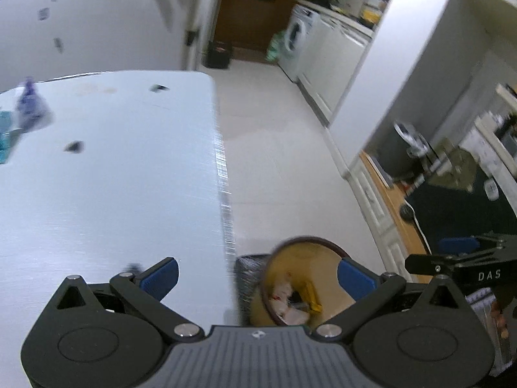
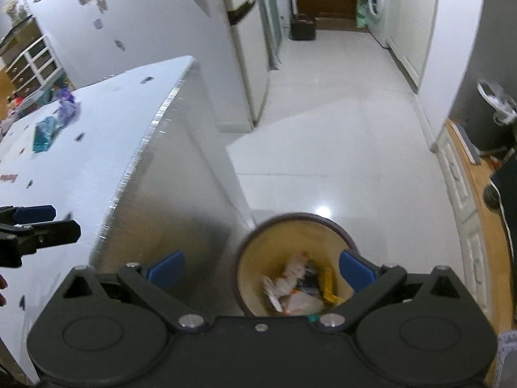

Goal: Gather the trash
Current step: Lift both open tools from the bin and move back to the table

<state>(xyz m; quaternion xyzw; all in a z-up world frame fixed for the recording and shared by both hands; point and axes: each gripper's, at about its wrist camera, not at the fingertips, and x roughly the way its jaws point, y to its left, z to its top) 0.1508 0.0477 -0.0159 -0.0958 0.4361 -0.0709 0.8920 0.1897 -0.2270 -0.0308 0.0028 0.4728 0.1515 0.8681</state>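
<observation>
A round yellow bin [image 2: 290, 242] with a dark rim stands on the floor beside the white table [image 2: 80, 168]; several wrappers [image 2: 300, 284] lie inside it. My right gripper [image 2: 261, 266] hangs open above the bin, nothing between its blue pads. My left gripper [image 1: 258, 278] is also open and empty, over the table's right edge, with the bin [image 1: 303, 258] just below it. On the table's far left lie a purple wrapper [image 2: 66, 105] and a teal packet [image 2: 43, 135]; the left wrist view shows the purple wrapper [image 1: 30, 106] too. Small dark scraps [image 1: 74, 146] dot the tabletop.
A tall white fridge [image 2: 200, 32] stands behind the table. White tiled floor [image 2: 339, 129] runs back to a washing machine [image 2: 378, 0] and a dark crate [image 2: 303, 27]. A wooden desk [image 2: 484, 226] with dark gear lies to the right. The other gripper [image 1: 462, 265] shows at the right edge.
</observation>
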